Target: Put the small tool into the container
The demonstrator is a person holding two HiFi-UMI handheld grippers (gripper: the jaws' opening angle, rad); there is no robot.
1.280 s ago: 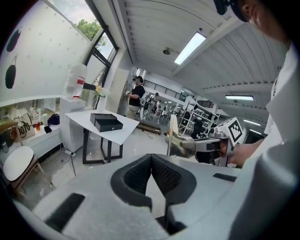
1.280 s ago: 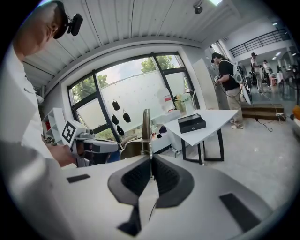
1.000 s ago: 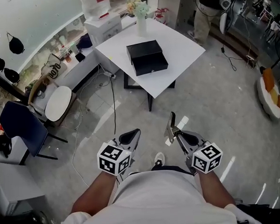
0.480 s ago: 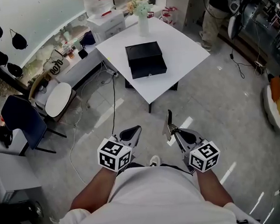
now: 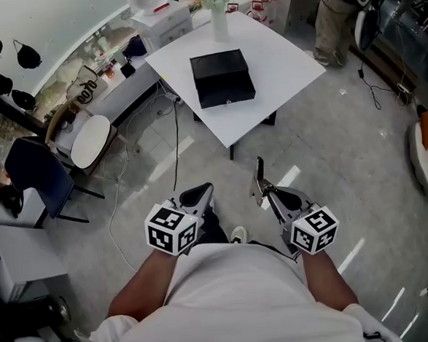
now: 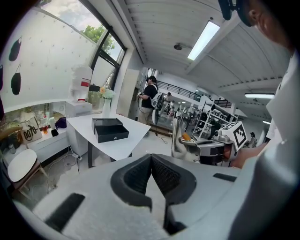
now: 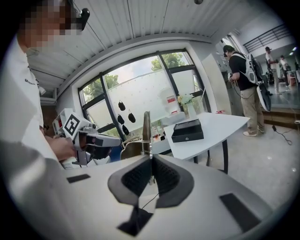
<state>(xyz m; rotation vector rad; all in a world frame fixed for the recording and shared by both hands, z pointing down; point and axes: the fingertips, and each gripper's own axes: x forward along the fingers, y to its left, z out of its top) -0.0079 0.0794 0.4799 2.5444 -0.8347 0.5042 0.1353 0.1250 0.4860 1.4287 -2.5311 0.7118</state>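
Note:
A black box-shaped container (image 5: 222, 77) lies on the white table (image 5: 286, 59), well ahead of both grippers. My right gripper (image 5: 268, 193) is shut on a small, thin metal tool (image 5: 259, 176) that sticks up past its tips; the right gripper view shows the tool (image 7: 146, 126) upright between the pads, with the container (image 7: 187, 130) far beyond. My left gripper (image 5: 200, 197) is shut with nothing in it. In the left gripper view the container (image 6: 108, 129) sits on the table (image 6: 117, 147) at left, and the right gripper (image 6: 206, 149) with the tool (image 6: 174, 136) shows at right.
A vase of flowers (image 5: 219, 16) stands at the table's far edge. A round white stool (image 5: 89, 141) and a blue chair (image 5: 35, 179) stand to the left, with cables (image 5: 174, 144) on the floor. A person (image 5: 342, 11) stands beyond the table at right.
The person carrying the grippers has stepped nearer to the table, which now looks slightly larger in the head view. Both grippers keep their pose, and the tool stays in the right one.

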